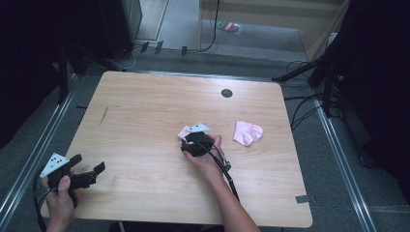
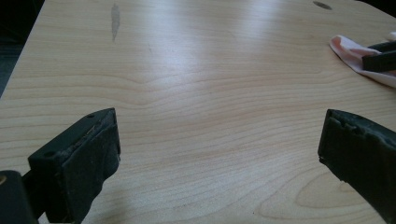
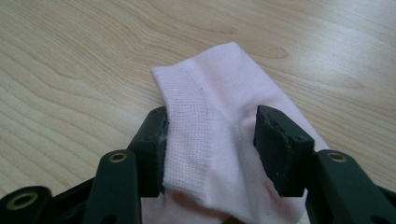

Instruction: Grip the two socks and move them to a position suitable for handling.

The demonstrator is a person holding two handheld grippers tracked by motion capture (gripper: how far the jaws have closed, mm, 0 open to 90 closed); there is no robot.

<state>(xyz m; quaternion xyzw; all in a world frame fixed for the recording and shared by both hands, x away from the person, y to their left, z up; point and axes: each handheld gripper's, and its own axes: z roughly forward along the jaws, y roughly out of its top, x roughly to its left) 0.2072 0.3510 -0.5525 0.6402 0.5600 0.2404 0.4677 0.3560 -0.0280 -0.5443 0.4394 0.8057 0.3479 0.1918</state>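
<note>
Pink knitted cotton sock [image 3: 219,135] lies flat on our pale wooden table [image 1: 145,111], well on our side of its dark round grommet hole [image 1: 226,93]. Our right hand-held gripper [image 3: 210,144] straddles the ribbed cuff, jaws half closed and touching the cloth's edges, not yet pinching firmly. A second crumpled pink sock [image 1: 248,133] waits just beside. Our left hand-held gripper [image 2: 219,154] hovers wide open, empty. We judge pairing barely begun
</note>
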